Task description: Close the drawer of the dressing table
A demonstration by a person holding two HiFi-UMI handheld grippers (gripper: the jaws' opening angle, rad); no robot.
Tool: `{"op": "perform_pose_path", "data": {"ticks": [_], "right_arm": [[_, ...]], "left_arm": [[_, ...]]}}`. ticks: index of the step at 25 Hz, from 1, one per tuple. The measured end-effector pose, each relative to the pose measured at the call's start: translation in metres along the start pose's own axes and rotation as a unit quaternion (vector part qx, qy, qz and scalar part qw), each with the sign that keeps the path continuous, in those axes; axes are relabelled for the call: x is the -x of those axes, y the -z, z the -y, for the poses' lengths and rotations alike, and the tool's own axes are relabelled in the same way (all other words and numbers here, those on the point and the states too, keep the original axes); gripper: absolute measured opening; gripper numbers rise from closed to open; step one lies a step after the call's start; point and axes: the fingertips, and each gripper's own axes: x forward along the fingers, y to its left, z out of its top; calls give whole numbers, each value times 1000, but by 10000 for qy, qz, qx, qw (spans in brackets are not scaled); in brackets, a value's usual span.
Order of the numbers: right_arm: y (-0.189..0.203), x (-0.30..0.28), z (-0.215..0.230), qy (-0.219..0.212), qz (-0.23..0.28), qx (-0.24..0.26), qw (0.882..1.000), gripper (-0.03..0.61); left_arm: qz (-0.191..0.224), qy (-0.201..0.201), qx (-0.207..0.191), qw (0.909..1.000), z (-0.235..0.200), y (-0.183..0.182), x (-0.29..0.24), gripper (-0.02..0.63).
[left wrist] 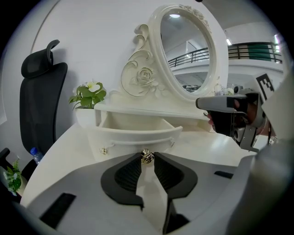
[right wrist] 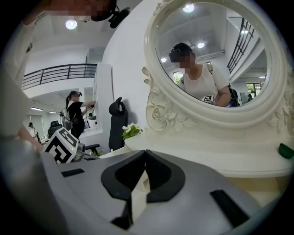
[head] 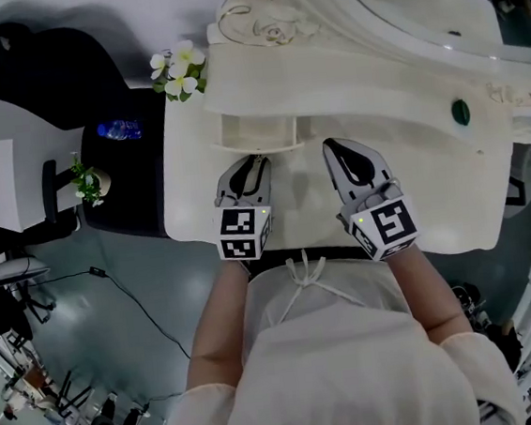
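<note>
Left gripper (left wrist: 147,155) jaws nip the slick gilt knob (left wrist: 146,158) at their tips; drawer (left wrist: 133,136) likely light, stiff; right gripper (right wrist: 145,153) jaws clenched, empty.

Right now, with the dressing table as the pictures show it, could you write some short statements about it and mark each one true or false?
1. The drawer is open. True.
2. The left gripper has the drawer's gold knob between its jaws. True.
3. The right gripper holds the green thing. False: its jaws are shut on nothing, and the green thing lies apart from it on the table.
4. The flowers stand at the table's right end. False: in the head view they stand at its back left corner.
5. A black chair stands beside the table. True.
</note>
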Motion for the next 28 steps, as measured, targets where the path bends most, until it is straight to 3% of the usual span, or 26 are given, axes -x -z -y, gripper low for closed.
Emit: {"op": "perform_pose_path", "data": {"ticks": [28], "right_arm": [[-9,-12,28,13,42,92,9999,6]], "left_arm": [[-11,-192,240,9995,-21,-41,-44,101]]}}
